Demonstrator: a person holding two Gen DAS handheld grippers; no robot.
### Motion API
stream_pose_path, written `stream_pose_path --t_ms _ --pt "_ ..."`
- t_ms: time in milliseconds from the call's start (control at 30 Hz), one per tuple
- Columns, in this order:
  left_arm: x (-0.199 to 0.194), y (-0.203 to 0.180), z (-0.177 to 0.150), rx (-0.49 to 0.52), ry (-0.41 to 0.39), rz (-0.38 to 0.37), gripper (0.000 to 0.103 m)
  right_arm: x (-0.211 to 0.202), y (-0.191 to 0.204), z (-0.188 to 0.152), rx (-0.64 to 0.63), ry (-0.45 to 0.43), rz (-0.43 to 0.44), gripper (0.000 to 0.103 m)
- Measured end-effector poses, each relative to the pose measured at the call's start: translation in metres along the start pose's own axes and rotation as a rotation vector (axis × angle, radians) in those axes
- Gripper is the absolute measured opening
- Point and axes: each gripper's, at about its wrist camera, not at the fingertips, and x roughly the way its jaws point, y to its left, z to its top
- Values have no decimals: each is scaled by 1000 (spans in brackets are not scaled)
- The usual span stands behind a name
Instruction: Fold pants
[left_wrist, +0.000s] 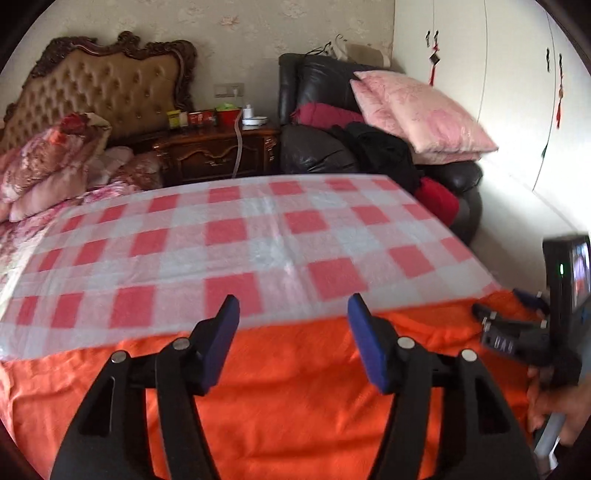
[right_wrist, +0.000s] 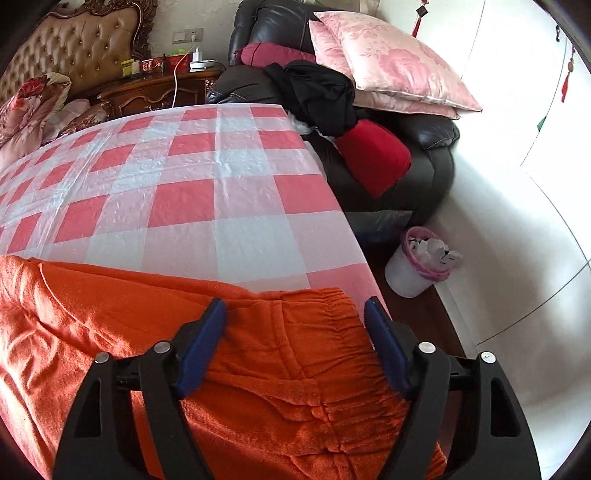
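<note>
Orange pants (left_wrist: 295, 387) lie flat along the near edge of the bed, on a red-and-white checked plastic sheet (left_wrist: 236, 240). My left gripper (left_wrist: 293, 306) is open and empty, above the pants near their far edge. The right gripper shows at the right edge of the left wrist view (left_wrist: 517, 325), low over the pants. In the right wrist view the pants (right_wrist: 110, 325) show their elastic waistband (right_wrist: 332, 332) at the sheet's (right_wrist: 221, 184) right edge. My right gripper (right_wrist: 295, 308) is open, its jaws on either side of the waistband.
A black leather armchair (right_wrist: 424, 166) with pink pillows (right_wrist: 388, 62), dark clothes and a red cushion (right_wrist: 373, 158) stands right of the bed. A white bin (right_wrist: 417, 262) sits on the floor. A wooden nightstand (left_wrist: 218, 151), tufted headboard (left_wrist: 96, 88) and floral bedding (left_wrist: 48, 166) are at the back left.
</note>
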Motion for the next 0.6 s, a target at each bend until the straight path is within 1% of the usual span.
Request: stream_pose_path --t_ms 67,133,167,233,267,300,367,433,500,600 --pt "-15 11 -14 -3 38 60 61 1 -1 0 8 3 4 79" --pt "-28 33 -33 -61 85 56 60 3 -4 2 24 12 9 81" --pt "-31 43 -42 -70 106 84 54 4 -4 1 29 14 12 81" --pt "-33 61 -56 -76 150 144 49 5 -6 1 39 19 22 81" --pt "-30 76 -65 -102 188 159 45 5 -6 1 41 20 22 82" --pt "-31 86 -72 -123 206 169 43 5 -6 1 39 19 19 82" --pt "-32 104 -84 -146 240 198 43 5 -6 1 35 17 14 82" --pt "-38 119 -92 -176 238 198 43 4 -4 1 26 12 1 82" --pt "-42 133 -94 -192 233 216 44 3 -2 1 16 7 -14 82" --pt "-48 159 -103 -245 221 236 44 2 2 1 -5 -2 -42 83"
